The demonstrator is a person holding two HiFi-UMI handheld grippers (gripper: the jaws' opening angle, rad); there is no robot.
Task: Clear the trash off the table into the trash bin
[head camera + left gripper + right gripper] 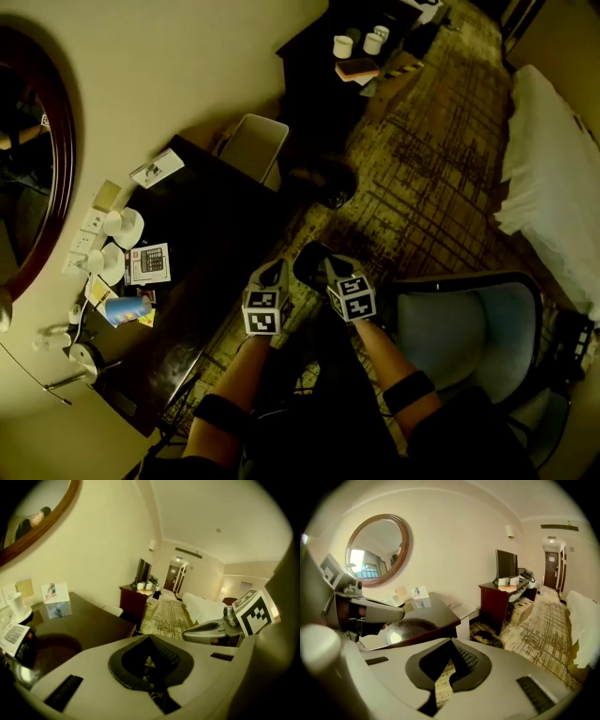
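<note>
My two grippers hang side by side over the carpet, to the right of the dark table [216, 220]. The left gripper [273, 273] is shut with nothing in its jaws, and the right gripper [329, 266] is shut and empty too. In the left gripper view the left gripper [149, 636] shows its pads meeting. The right gripper view shows the same for the right gripper [450, 642]. A blue cup [126, 309] lies on its side at the table's near left, beside yellow paper scraps [97, 292]. The white trash bin [252, 146] stands open at the table's far end.
On the table are a printed card [150, 263], two white cups on saucers [123, 226], a tent card [157, 167] and a kettle [85, 357]. A black bag [323, 179] lies on the carpet by the bin. An armchair [469, 323] stands at right, a bed [553, 178] beyond.
</note>
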